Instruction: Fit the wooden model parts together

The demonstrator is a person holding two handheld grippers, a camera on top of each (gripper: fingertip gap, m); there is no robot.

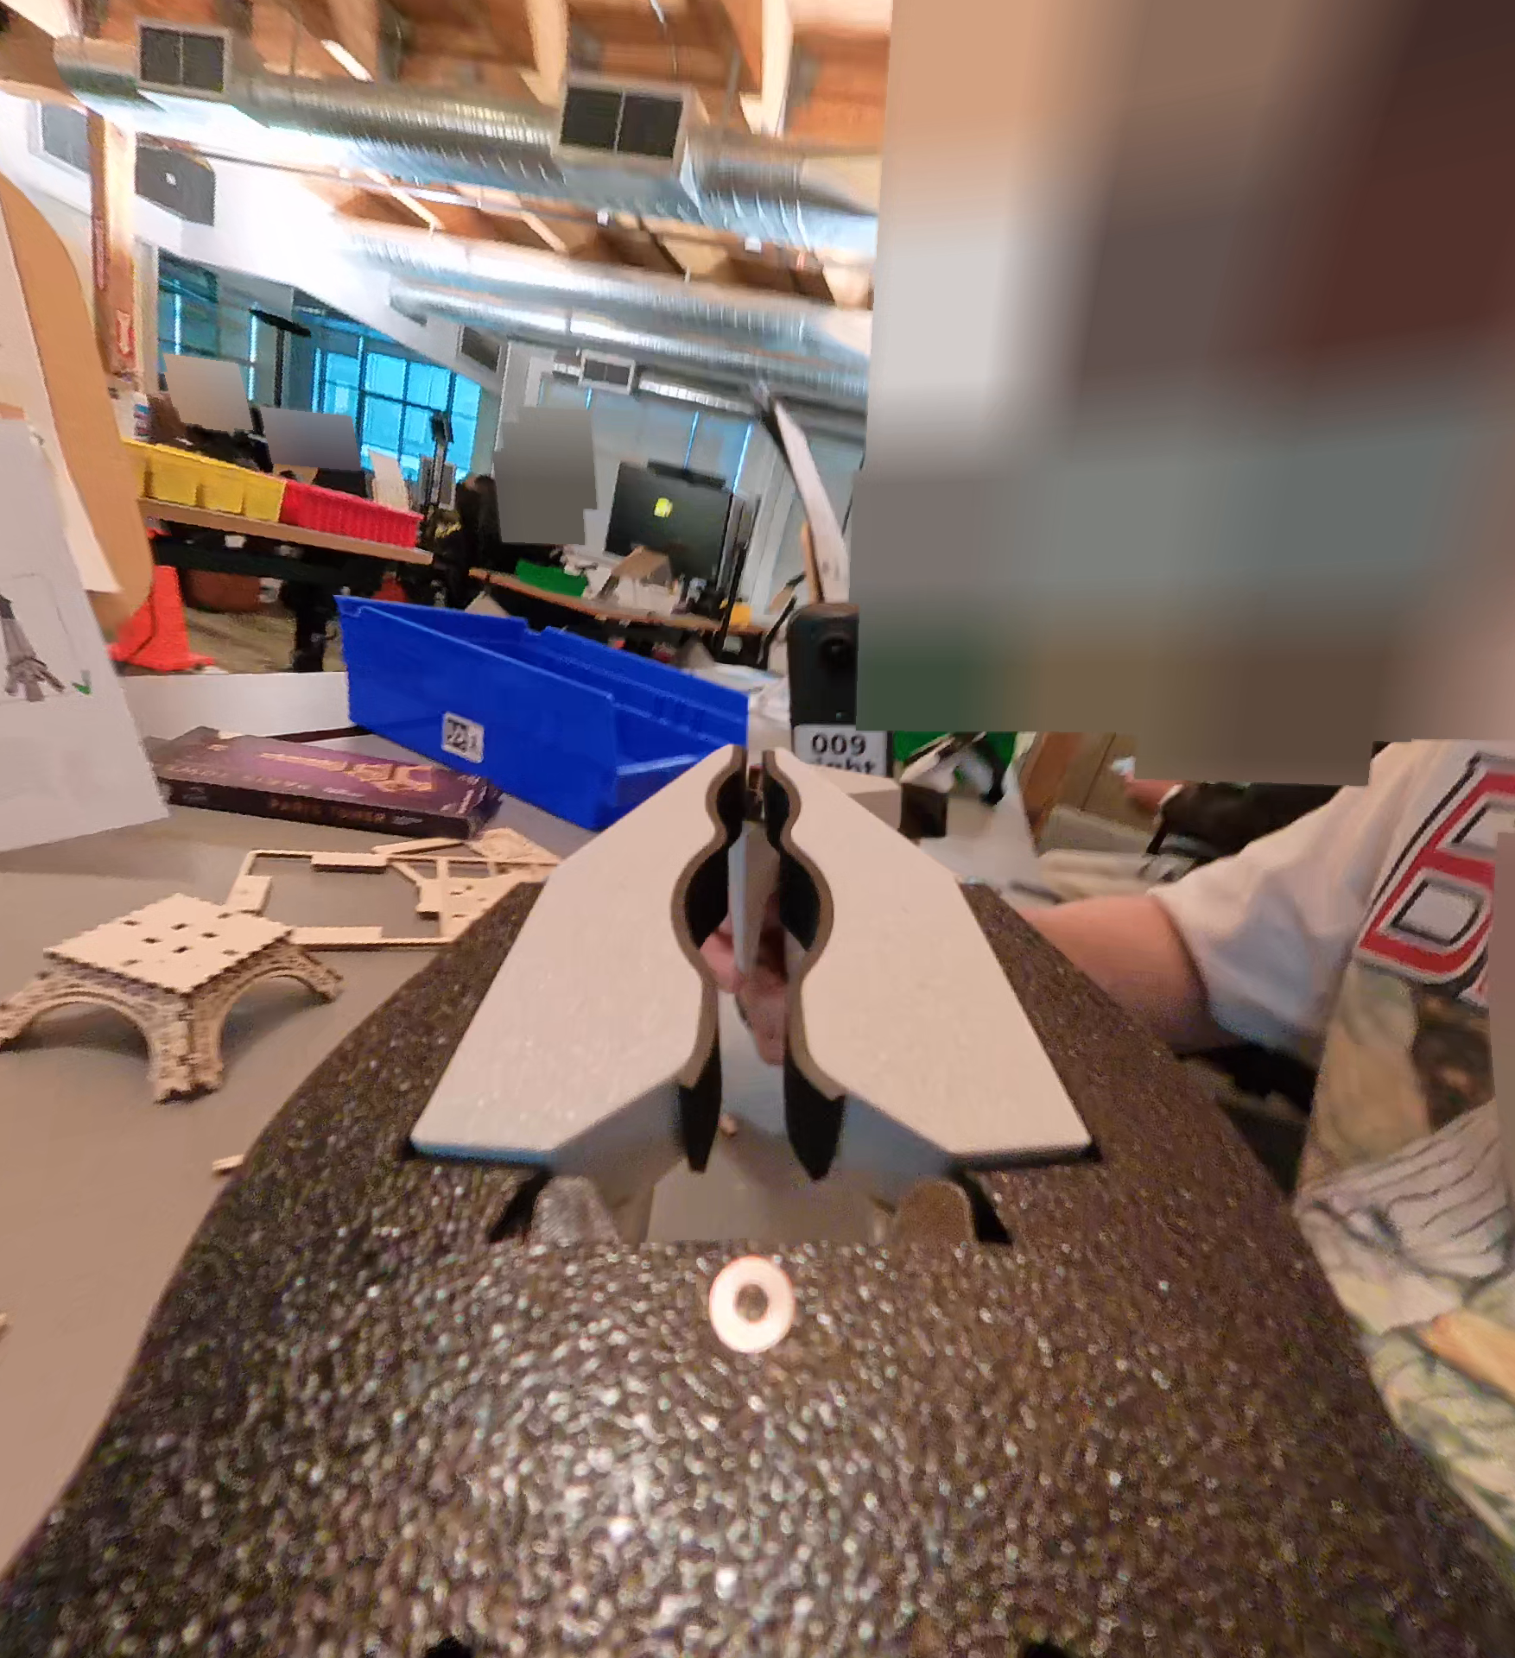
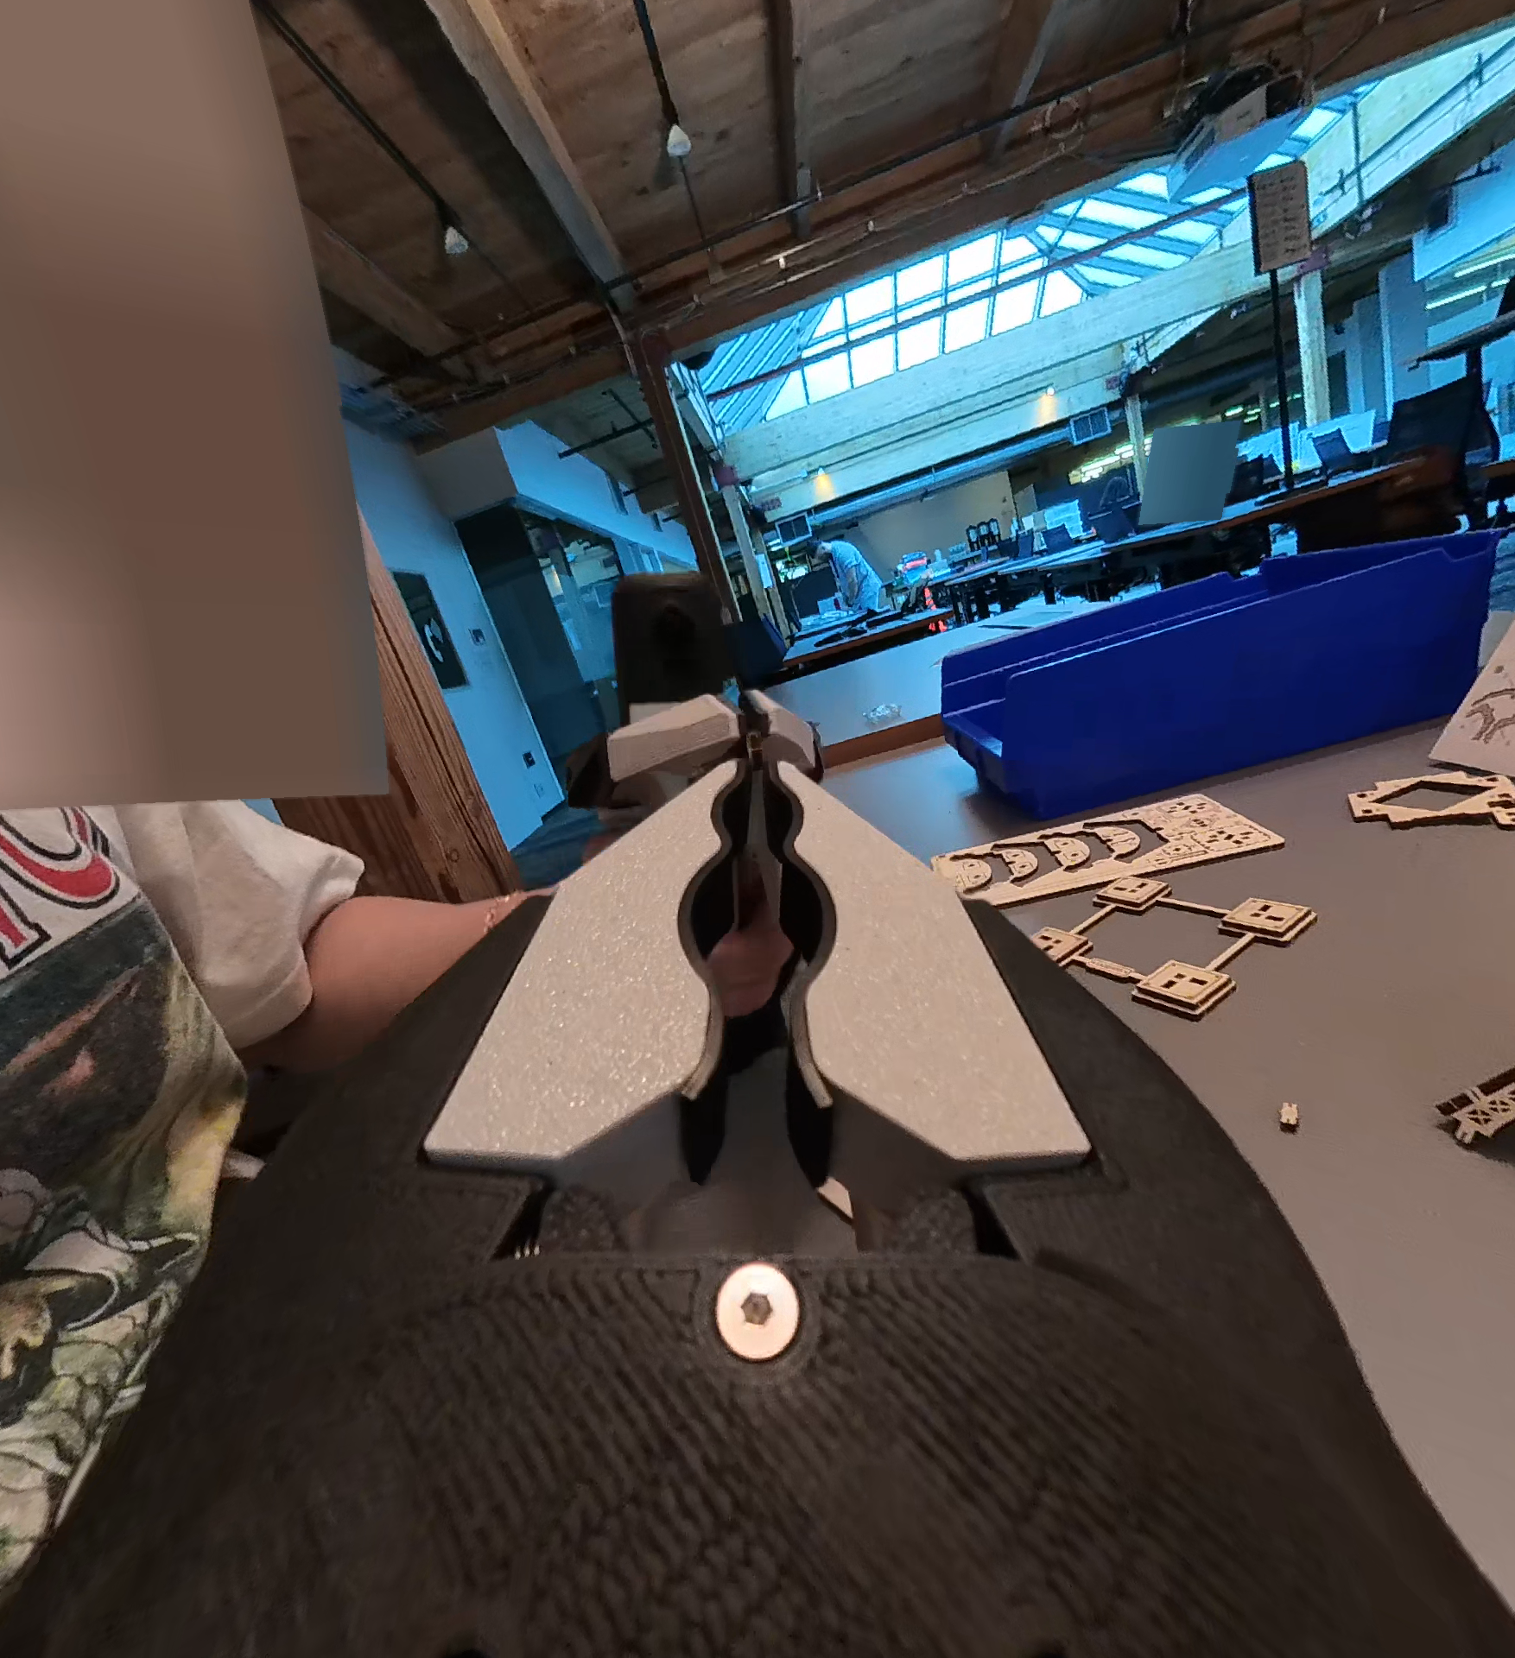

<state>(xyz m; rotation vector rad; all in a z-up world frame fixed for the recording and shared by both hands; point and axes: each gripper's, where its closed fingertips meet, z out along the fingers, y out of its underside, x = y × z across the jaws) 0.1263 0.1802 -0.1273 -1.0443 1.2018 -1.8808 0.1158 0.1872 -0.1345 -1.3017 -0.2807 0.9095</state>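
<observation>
Both grippers are held up above the tabletop (image 2: 1274, 1166), tips facing each other. The left gripper (image 1: 755, 772) is seen with its fingers drawn almost together; a thin dark sliver sits at the tips, but whether anything is clamped cannot be told. The right gripper (image 2: 752, 763) is likewise nearly closed, a small dark piece showing just at its tips against the other gripper; a firm hold cannot be confirmed. The wooden tower base (image 1: 171, 987) is stood on four arched legs toward the tabletop's left side in the left wrist view. Flat wooden part sheets (image 2: 1104, 848) and a frame of four square pieces (image 2: 1176, 942) are laid nearer the blue bin (image 2: 1229, 664), which is set along the far edge. A purple box (image 1: 323, 782) is laid beside the bin.
</observation>
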